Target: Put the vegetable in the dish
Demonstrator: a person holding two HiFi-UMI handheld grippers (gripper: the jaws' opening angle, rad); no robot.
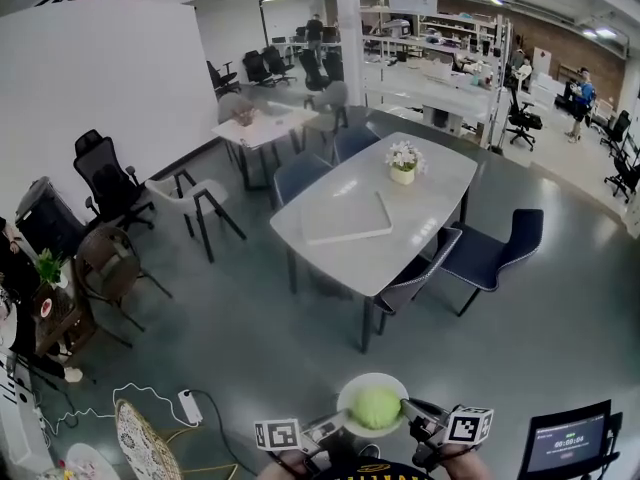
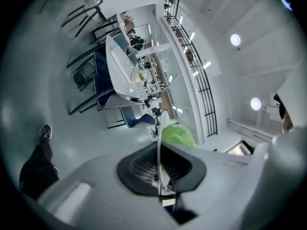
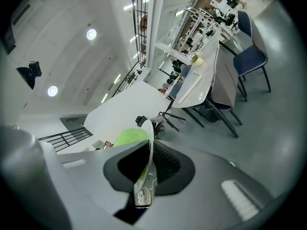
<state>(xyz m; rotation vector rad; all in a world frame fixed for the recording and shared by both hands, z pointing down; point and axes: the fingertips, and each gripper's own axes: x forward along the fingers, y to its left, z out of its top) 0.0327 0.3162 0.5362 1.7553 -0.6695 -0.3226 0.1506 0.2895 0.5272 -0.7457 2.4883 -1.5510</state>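
In the head view a white dish (image 1: 349,392) is held in the air at the bottom centre, with a round green vegetable (image 1: 378,408) lying in it. My left gripper (image 1: 334,426) is shut on the dish's left rim and my right gripper (image 1: 413,415) is shut on its right rim. The left gripper view shows the dish edge-on as a thin rim (image 2: 159,145) running into the shut left gripper (image 2: 159,176), the vegetable (image 2: 177,135) just beyond. In the right gripper view, the rim (image 3: 150,145) sits pinched in the right gripper (image 3: 144,178), with the vegetable (image 3: 129,137) to its left.
A long white table (image 1: 420,218) stands ahead with a flower pot (image 1: 403,162) and a flat tray (image 1: 345,218) on it, and blue chairs (image 1: 490,248) around it. A power strip with cable (image 1: 189,405) lies on the floor at lower left. A small screen (image 1: 566,442) is at lower right.
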